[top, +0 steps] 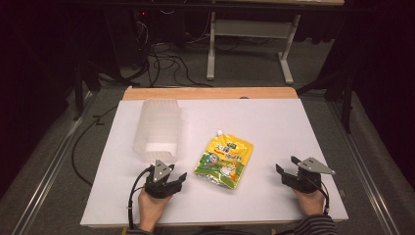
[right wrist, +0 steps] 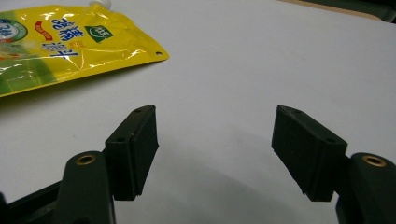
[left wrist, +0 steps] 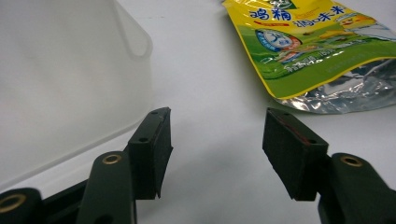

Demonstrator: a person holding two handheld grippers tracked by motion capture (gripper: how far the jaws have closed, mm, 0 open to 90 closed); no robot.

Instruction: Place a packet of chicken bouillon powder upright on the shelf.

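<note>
A yellow-green pouch [top: 224, 162] lies flat at centre frame on my white tabletop [top: 274, 127], a translucent bin [top: 157, 129] upper left of it. My left claw [top: 172, 179] and right claw [top: 286, 174] rest gaping and empty either side; I judge nothing begun.

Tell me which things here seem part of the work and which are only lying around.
Likely part of the work:
- yellow seasoning pouch
- translucent plastic bin
- left gripper, open
- right gripper, open

Only around:
- cables on the floor
- metal table frame beyond
</note>
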